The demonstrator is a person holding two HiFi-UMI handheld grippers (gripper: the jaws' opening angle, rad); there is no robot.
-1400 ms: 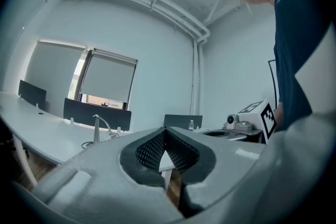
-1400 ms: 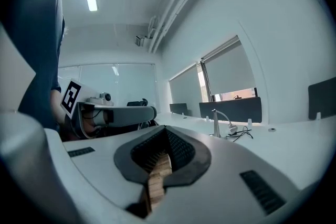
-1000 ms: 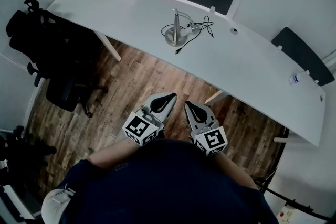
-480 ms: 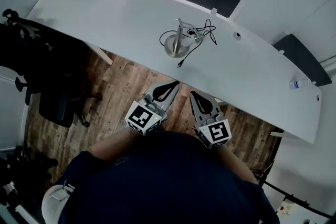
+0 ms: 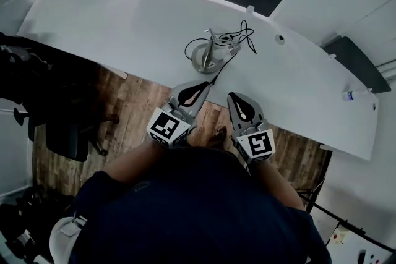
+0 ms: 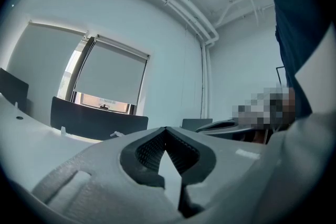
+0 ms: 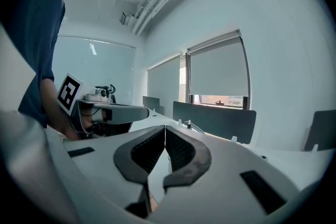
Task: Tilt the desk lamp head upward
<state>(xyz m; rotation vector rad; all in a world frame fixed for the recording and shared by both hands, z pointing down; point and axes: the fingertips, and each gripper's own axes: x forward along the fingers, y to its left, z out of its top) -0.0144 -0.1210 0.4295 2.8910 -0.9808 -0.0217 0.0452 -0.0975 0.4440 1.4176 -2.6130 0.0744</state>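
One desk lamp [image 5: 207,54] stands mid-tabletop [image 5: 111,15] near the front edge, its cable [image 5: 246,31] looped behind it. We hold the left claw [image 5: 203,86] and right claw [image 5: 235,99] closed and empty by that edge, probably to reach the lamp head.

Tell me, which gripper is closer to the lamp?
Left. The left gripper is just below the desk lamp in the head view; the right gripper sits lower and rightward.

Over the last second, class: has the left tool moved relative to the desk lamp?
Yes. The left tool has moved toward the desk lamp; its tip now reaches the white desk's near edge, where earlier it hung over the wooden floor.
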